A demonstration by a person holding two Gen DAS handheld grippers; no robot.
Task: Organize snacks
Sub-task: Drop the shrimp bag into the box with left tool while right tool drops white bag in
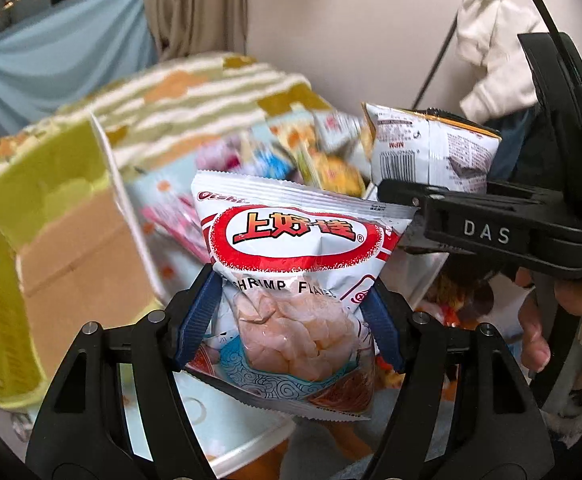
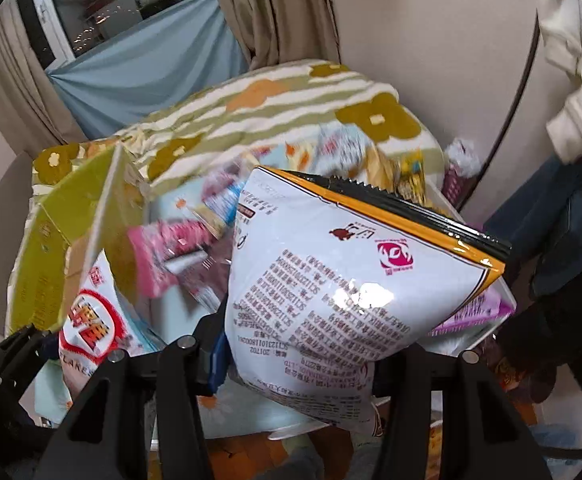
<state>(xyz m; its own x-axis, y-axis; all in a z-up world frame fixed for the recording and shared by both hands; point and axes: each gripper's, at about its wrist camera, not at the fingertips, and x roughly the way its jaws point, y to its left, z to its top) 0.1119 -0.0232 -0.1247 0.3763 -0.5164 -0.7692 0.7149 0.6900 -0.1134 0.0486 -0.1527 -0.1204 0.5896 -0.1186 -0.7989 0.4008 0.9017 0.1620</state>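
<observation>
My left gripper [image 1: 291, 312] is shut on a white and red shrimp flakes bag [image 1: 291, 280] and holds it up in the air; the bag also shows at the lower left of the right wrist view [image 2: 91, 320]. My right gripper [image 2: 297, 340] is shut on a white snack bag with an orange and black top edge [image 2: 351, 280], back side facing me. In the left wrist view that bag [image 1: 431, 148] and the right gripper [image 1: 487, 232] are at the upper right. A green cardboard box [image 1: 51, 248] stands open at the left, also in the right wrist view [image 2: 71, 240].
Several loose snack packets [image 1: 291, 152] lie blurred on a light blue tray or table [image 1: 227, 420] behind the bags. A flowered green blanket [image 2: 291, 108] lies beyond. Curtains, a window and hanging clothes [image 2: 571, 80] are behind and to the right.
</observation>
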